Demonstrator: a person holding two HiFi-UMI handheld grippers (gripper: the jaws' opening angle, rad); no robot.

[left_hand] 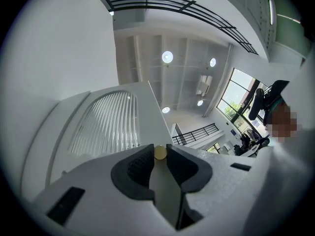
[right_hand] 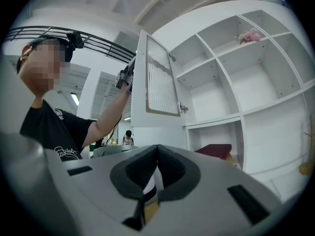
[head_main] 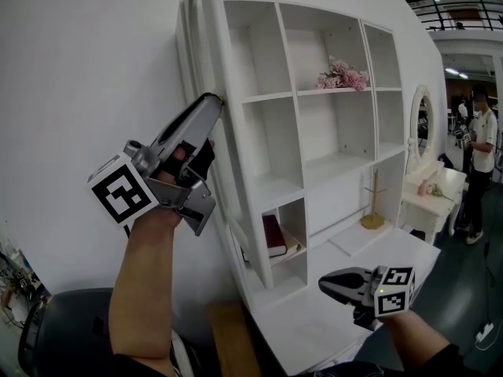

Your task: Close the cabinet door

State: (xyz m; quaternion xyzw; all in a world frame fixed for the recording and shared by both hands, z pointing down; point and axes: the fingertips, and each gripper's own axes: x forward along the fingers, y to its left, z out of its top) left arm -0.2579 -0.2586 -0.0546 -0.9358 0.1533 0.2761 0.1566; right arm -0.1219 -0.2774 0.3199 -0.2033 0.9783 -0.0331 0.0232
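In the head view we see the cabinet door (head_main: 200, 53) only edge-on, so its face is hidden, and the left gripper (head_main: 215, 100) covers the spot where it meets that edge. Between its jaws, the left gripper view gives us only part of a small yellowish door knob (left_hand: 160, 152). The dark red book (head_main: 273, 236) sits partly behind a shelf divider (head_main: 258, 242). The top of the cabinet (head_main: 233, 61) is cut off by the upper edge. What the far-right person (head_main: 481, 159) holds is too small to tell.

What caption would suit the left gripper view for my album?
The left gripper pinches the small yellowish knob on the open, ribbed-glass cabinet door.
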